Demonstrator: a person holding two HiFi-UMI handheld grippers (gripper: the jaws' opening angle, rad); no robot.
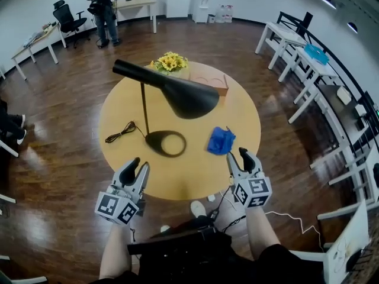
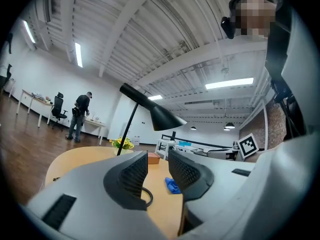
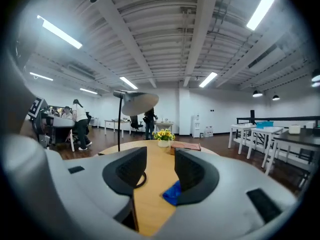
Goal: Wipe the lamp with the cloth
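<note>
Both grippers hovering empty at table (image 1: pixel 195 179) edge, cloth not yet picked.
L gripper (image 1: pixel 140 165) & R gripper (image 1: pixel 237 156) holding jaws part open, nothing between. Cloth (image 1: pixel 221 140) lying crumpled just ahead of R: soft, light, prob. best pinching a raised fold. Lamp (image 1: pixel 177 93) standing beyond, looking top-heavy.

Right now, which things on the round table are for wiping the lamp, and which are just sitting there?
For the job:
- black lamp
- blue cloth

Just lying about:
- yellow flowers
- flat brown box
</note>
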